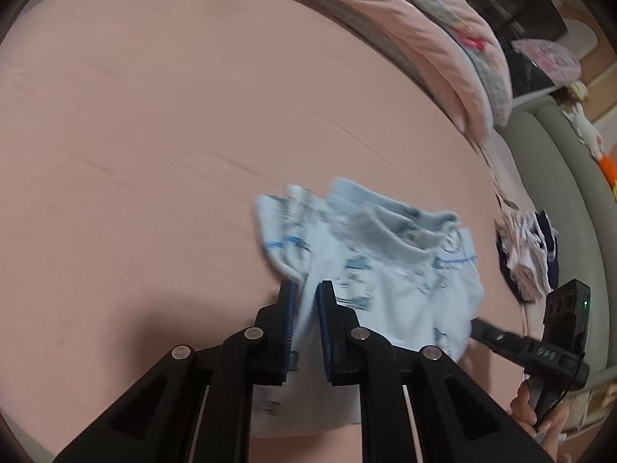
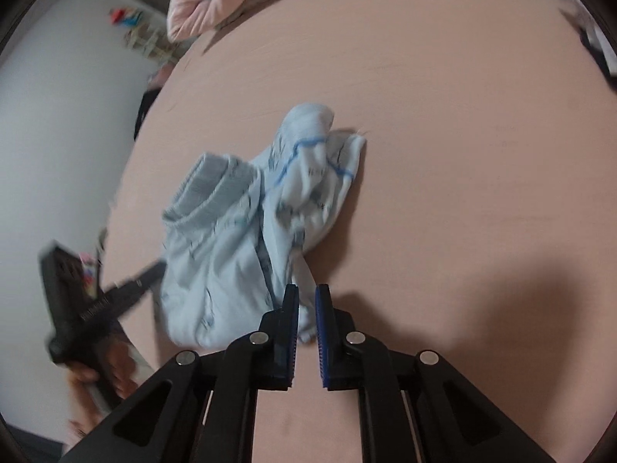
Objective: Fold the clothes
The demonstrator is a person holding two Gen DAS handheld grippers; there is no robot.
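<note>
A small light-blue printed garment (image 1: 385,270) with a ribbed collar hangs crumpled over the pink bed sheet (image 1: 154,135). My left gripper (image 1: 306,289) is shut on a fold of its cloth, which runs between the blue pads. In the right wrist view the same garment (image 2: 246,231) shows, and my right gripper (image 2: 307,293) is shut on a thin edge of it. Each gripper shows in the other's view, the right gripper (image 1: 486,332) at the garment's right edge and the left gripper (image 2: 150,274) at its left edge.
A pink quilt (image 1: 424,38) lies bunched along the far edge of the bed. A small pile of dark and white clothes (image 1: 528,254) sits at the right edge of the bed. A grey padded bed frame (image 1: 570,212) runs along the right.
</note>
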